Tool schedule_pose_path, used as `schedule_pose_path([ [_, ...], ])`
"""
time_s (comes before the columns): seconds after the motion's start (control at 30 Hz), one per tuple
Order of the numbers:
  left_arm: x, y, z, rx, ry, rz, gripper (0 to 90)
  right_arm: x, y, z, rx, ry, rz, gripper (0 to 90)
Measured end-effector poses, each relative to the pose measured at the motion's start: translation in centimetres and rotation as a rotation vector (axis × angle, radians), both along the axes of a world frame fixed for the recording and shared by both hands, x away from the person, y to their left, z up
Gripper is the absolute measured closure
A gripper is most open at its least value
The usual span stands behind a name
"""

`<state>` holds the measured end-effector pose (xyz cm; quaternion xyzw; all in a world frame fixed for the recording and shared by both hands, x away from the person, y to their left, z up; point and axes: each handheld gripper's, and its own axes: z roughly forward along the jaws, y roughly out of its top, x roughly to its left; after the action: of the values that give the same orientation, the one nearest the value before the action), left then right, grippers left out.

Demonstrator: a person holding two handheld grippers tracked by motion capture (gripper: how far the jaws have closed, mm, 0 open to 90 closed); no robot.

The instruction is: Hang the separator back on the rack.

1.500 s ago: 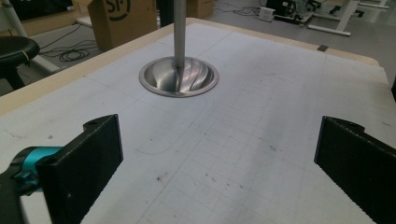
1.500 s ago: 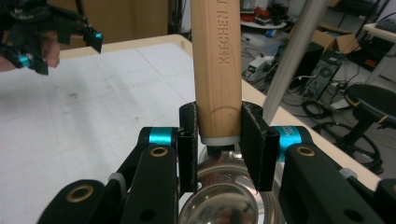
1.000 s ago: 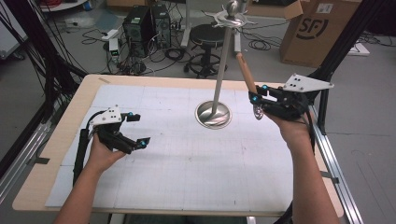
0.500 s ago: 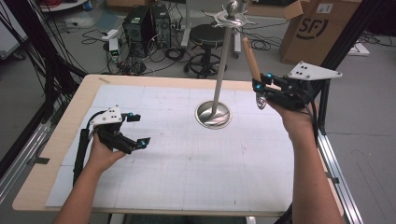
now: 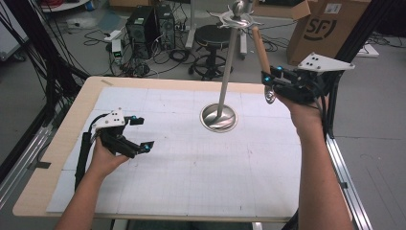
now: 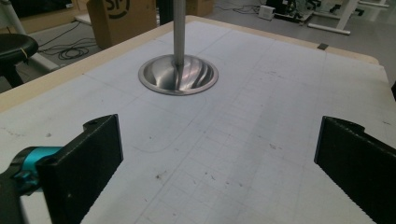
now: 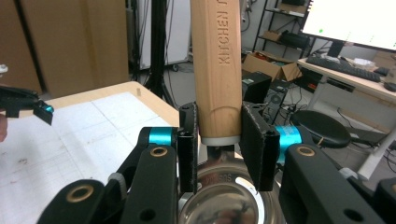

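Item 1: utensil [image 5: 260,52]. A wooden-handled tool with a steel head, possibly a strainer or ladle (the head is half hidden by the jaws, so you cannot be sure). It is in the air at 2 o'clock from the stand's base, handle tilted up toward the hooks.

Item 2: right gripper [image 5: 269,88]. Clenched on the utensil right where wood meets metal [image 7: 218,122]; in the right gripper view both pads press the handle's lower end. Risk: you hold it low, with the long handle overhead, so a quick wrist turn could let it pivot between the pads and slip.

Item 3: stand [image 5: 227,81]. A slim steel pole on a round base [image 5: 219,118], with a hook ring [image 5: 237,19] at the top. Risk: the handle tip is just beside the ring at its 4 o'clock. Nudge the ring or pole sideways and the stand could rock or tip, since nothing steadies it.

Item 4: left gripper [image 5: 139,134]. Released, jaws wide apart with nothing between them, resting low over the table [image 5: 167,191] at 8 o'clock from the base, well apart from the pole. Risk: it is too far away to catch a toppling stand.

Item 5: hanging point. Whether the handle end has a loop or hole cannot be told; if you aim blind, the utensil may miss the hook and drop onto the base.
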<state>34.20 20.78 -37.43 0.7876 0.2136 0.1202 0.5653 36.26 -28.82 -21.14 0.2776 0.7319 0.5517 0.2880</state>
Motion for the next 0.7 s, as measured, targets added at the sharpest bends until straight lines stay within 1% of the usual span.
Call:
schedule_pose_path([
  [0.03,0.0,0.0,0.0,-0.001,-0.002,-0.001,1.7,0.1,-0.2,0.0,-0.001,-0.005,-0.002,69.1],
  [0.13,0.0,0.1,0.0,0.000,0.002,0.000,1.7,0.3,-0.7,0.2,0.013,0.009,-0.012,69.1],
  [0.2,0.0,0.0,0.0,0.003,0.003,0.004,1.7,0.8,-1.2,0.3,0.004,0.005,-0.024,69.1],
  [0.23,-0.1,0.0,0.0,0.002,0.000,0.004,1.7,0.8,-1.3,0.3,0.010,0.016,-0.031,69.1],
  [0.27,-0.1,0.0,0.1,0.003,-0.004,0.003,1.7,1.0,-1.5,0.4,0.017,0.015,-0.034,69.1],
  [0.37,0.0,0.1,0.0,-0.002,0.000,0.005,1.7,1.7,-1.9,0.5,0.016,0.021,-0.040,69.1],
  [0.4,0.0,0.2,0.0,-0.002,0.004,0.006,1.7,1.9,-2.0,0.5,0.013,0.031,-0.048,69.1],
  [0.43,0.0,0.2,0.0,-0.003,0.004,0.008,1.7,2.3,-2.2,0.5,0.010,0.031,-0.056,69.1],
  [0.47,0.1,0.2,0.0,-0.001,0.002,0.009,1.7,2.5,-2.4,0.5,0.014,0.037,-0.061,69.1],
  [0.5,0.1,0.2,0.0,-0.002,0.001,0.009,1.7,2.7,-2.5,0.4,0.028,0.039,-0.065,69.1],
  [0.53,0.0,0.2,0.0,-0.002,0.002,0.009,1.7,2.9,-2.7,0.3,0.035,0.032,-0.065,69.1],
  [0.57,0.0,0.2,0.0,-0.002,0.002,0.010,1.7,3.0,-2.8,0.3,0.051,0.040,-0.065,69.1],
  [0.63,0.0,0.2,0.0,0.001,0.005,0.008,1.7,3.4,-2.9,0.2,0.058,0.038,-0.064,69.1],
  [0.7,0.0,0.2,-0.1,0.005,0.006,0.009,1.7,3.7,-3.0,0.1,0.056,0.048,-0.066,69.1],
])
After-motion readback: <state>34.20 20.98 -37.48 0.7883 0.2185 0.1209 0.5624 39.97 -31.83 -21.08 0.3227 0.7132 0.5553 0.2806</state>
